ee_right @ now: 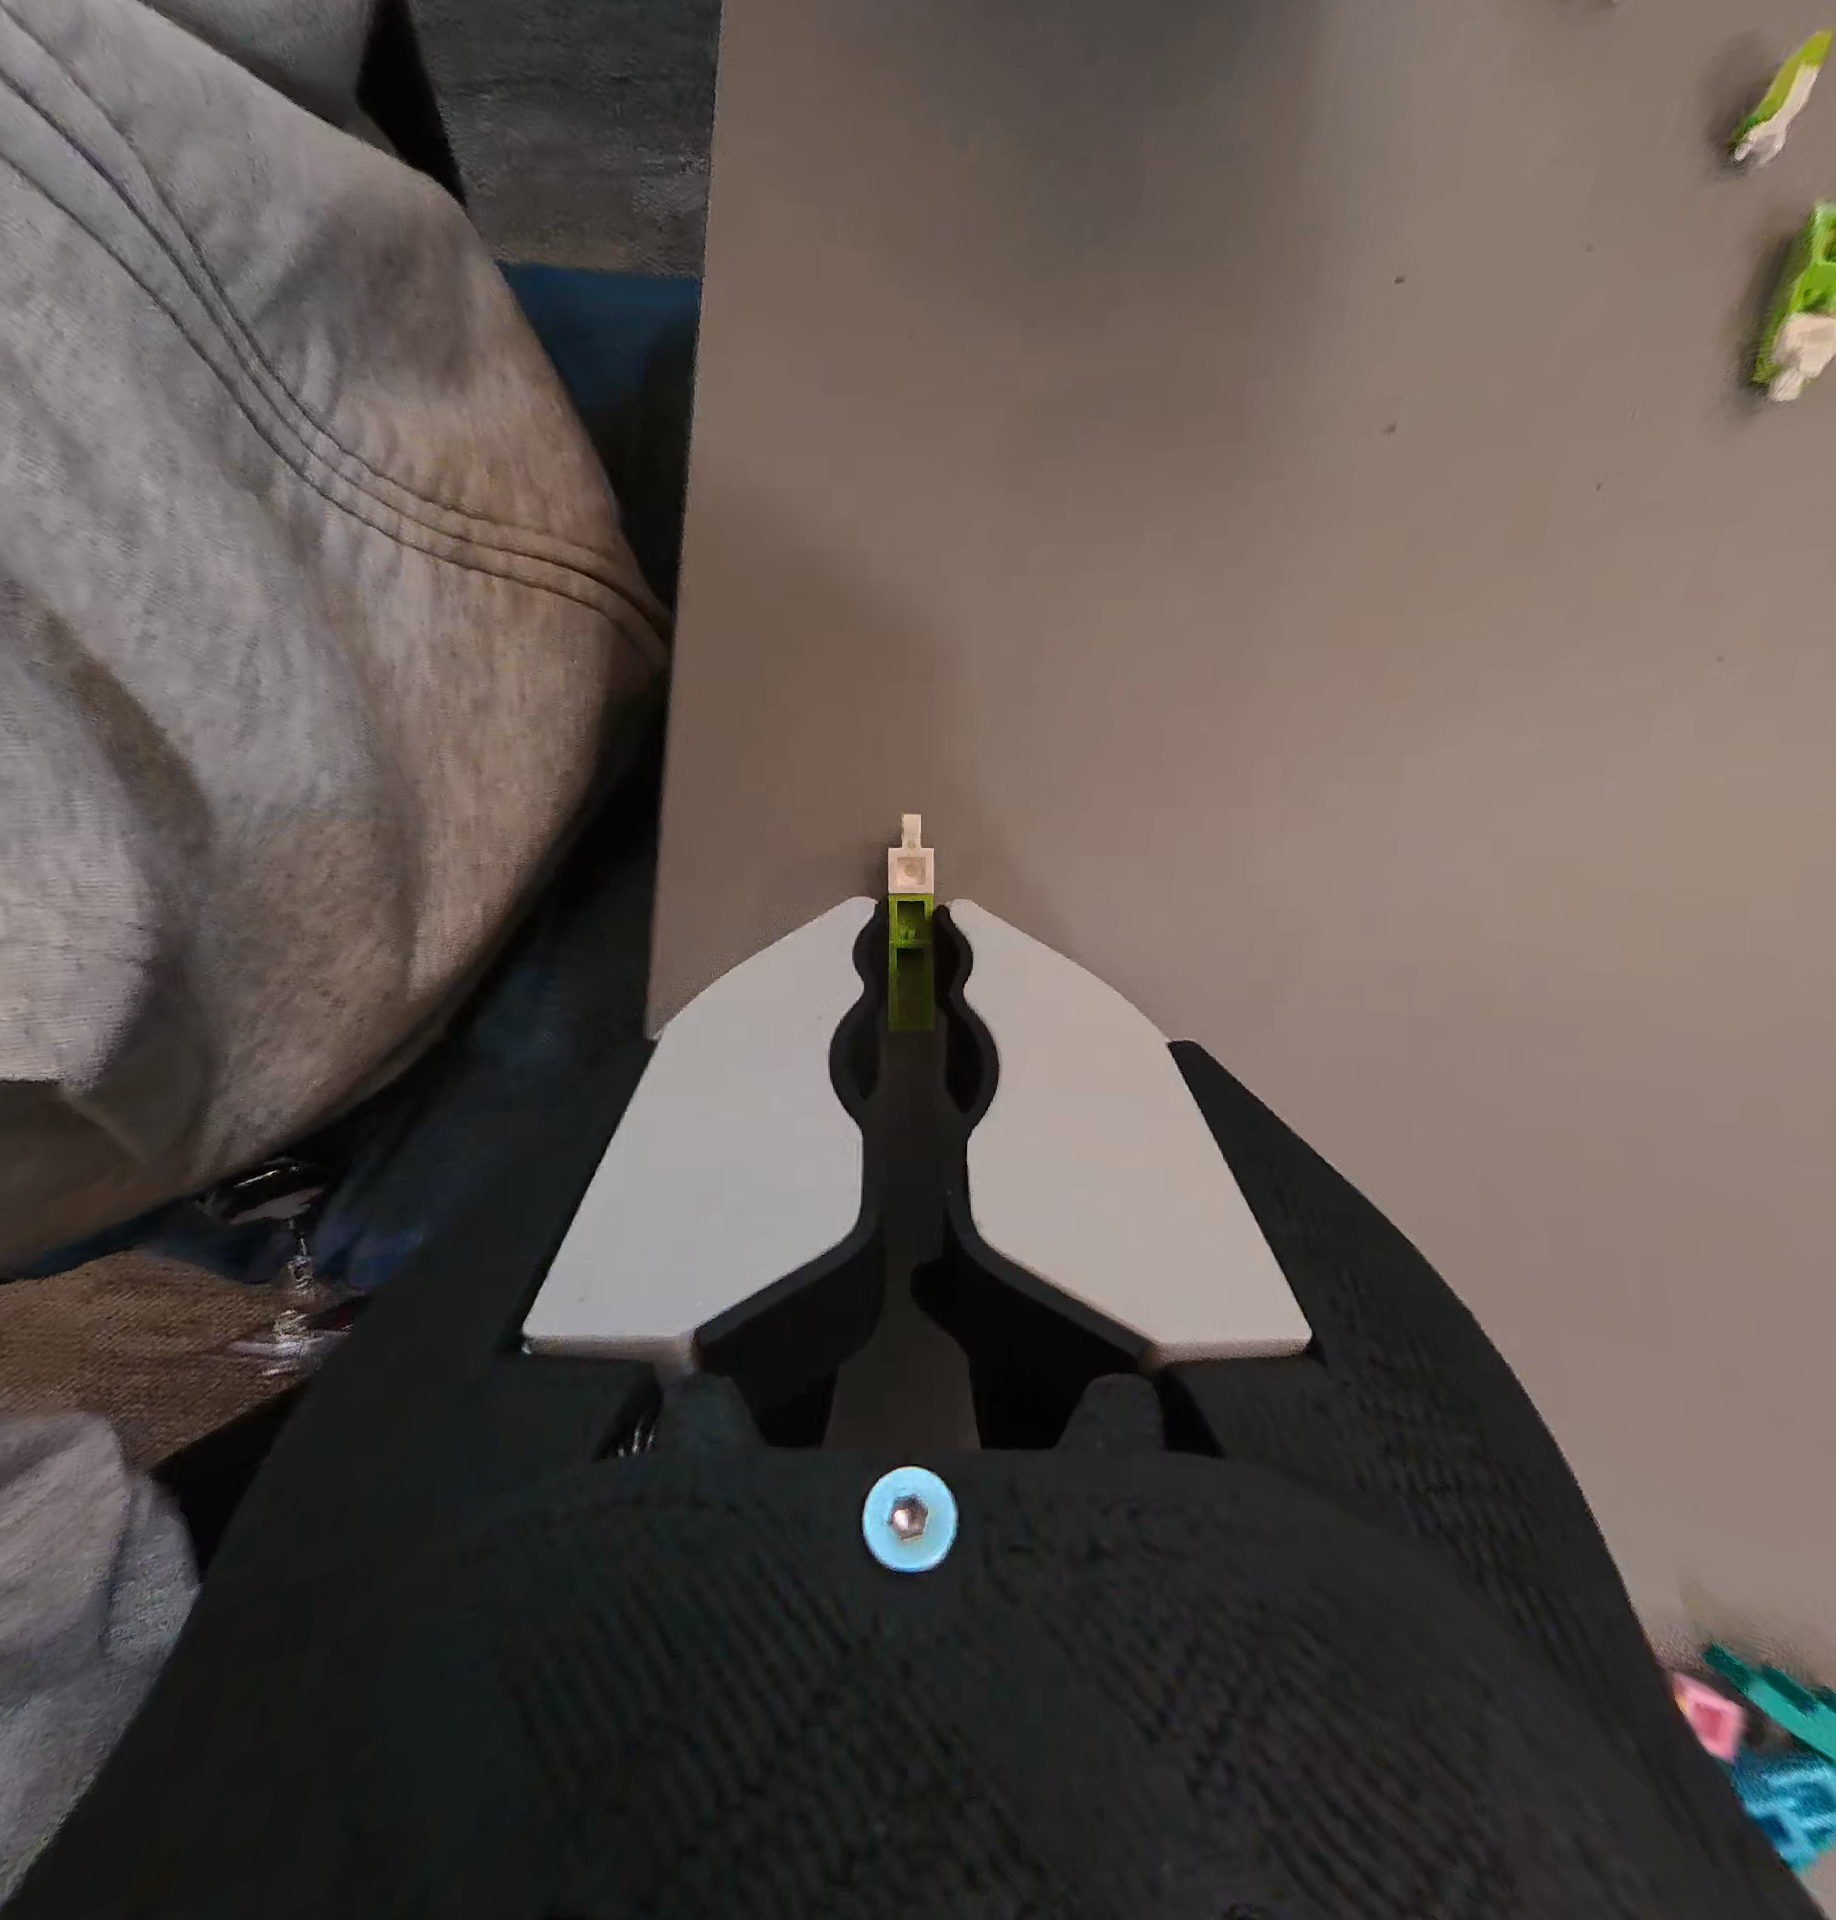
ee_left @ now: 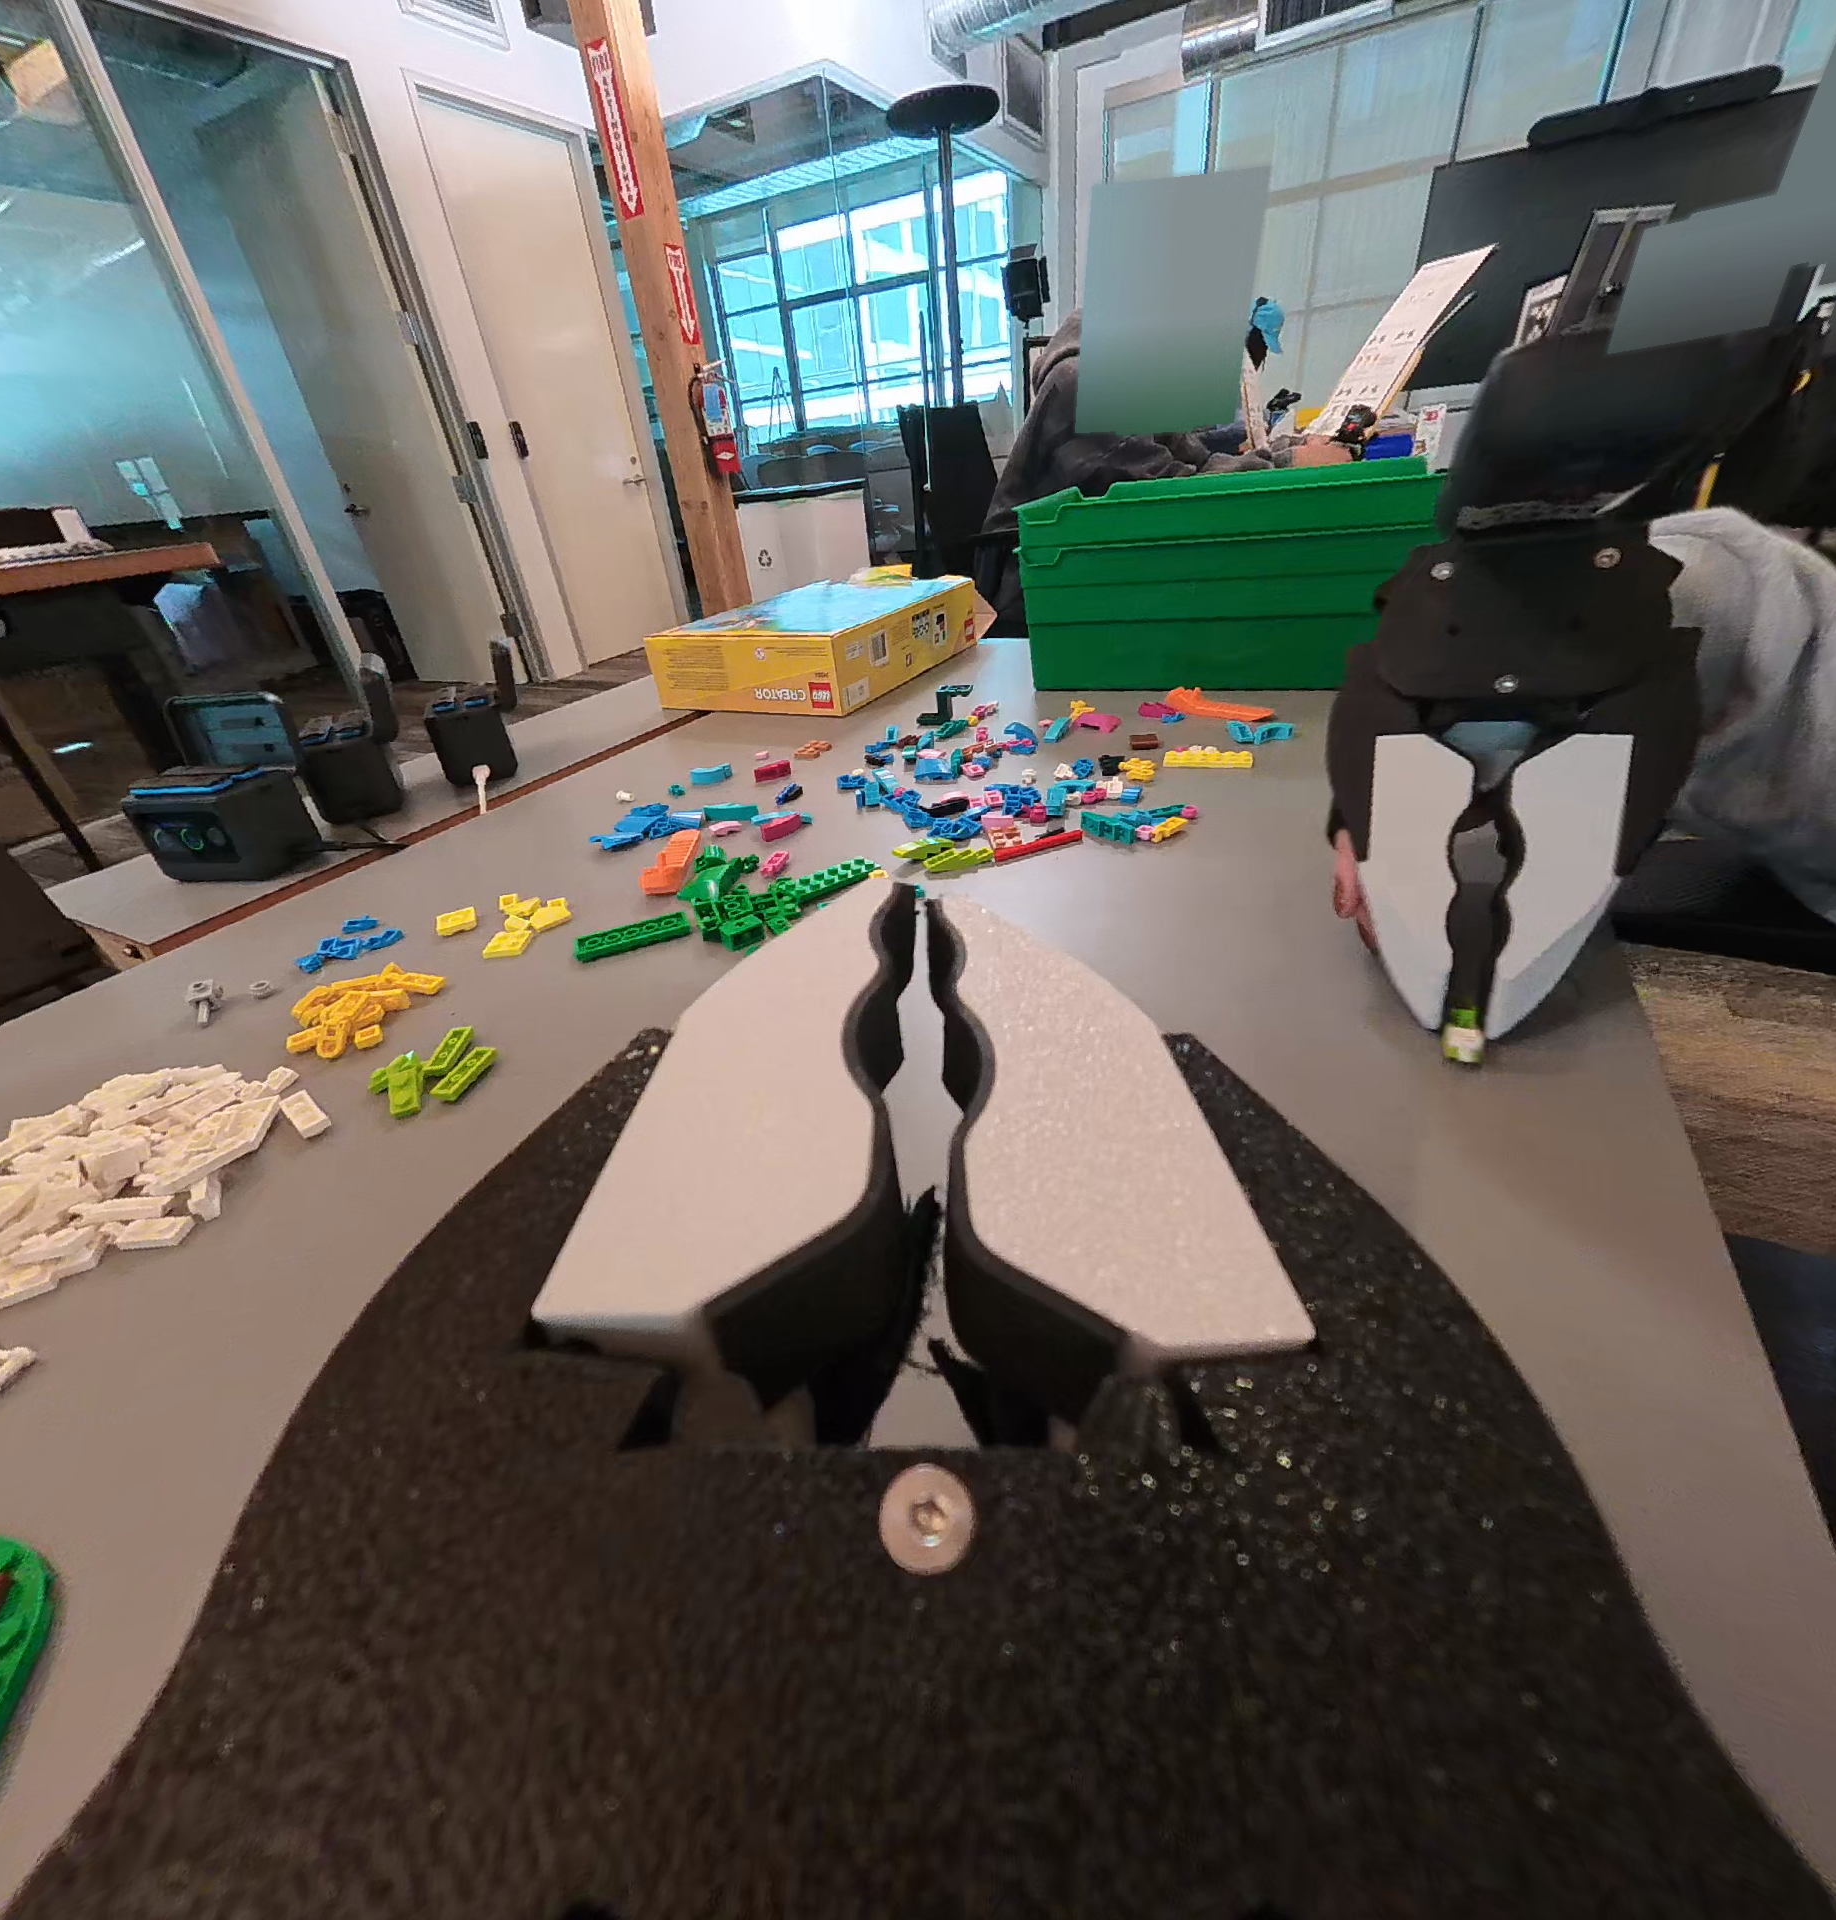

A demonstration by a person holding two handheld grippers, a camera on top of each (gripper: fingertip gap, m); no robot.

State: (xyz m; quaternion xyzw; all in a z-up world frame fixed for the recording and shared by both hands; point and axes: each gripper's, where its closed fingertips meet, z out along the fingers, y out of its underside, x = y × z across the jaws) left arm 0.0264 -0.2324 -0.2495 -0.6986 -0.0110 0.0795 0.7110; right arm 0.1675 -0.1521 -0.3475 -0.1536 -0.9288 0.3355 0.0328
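Note:
My right gripper (ee_right: 912, 914) is shut on a small lime-green brick piece with a white part at its tip (ee_right: 911, 935), close to the grey table's (ee_right: 1257, 623) edge. The left wrist view shows it too: the right gripper (ee_left: 1467, 1023) points down with the lime piece (ee_left: 1462, 1037) at its tips, touching or just above the table. My left gripper (ee_left: 919, 902) is shut with nothing between its fingertips, held above the table in front of a pile of green bricks (ee_left: 732, 904).
Sorted brick piles lie on the table: white (ee_left: 114, 1164), yellow (ee_left: 358, 1008), lime (ee_left: 436, 1070), blue and mixed colours (ee_left: 997, 790). A yellow box (ee_left: 810, 655) and stacked green trays (ee_left: 1215, 582) stand at the back. Two lime-and-white pieces (ee_right: 1813, 301) lie at the right. A grey sleeve (ee_right: 218, 623) is beside the table edge. My hands' fingertips stand some 20 cm from each other.

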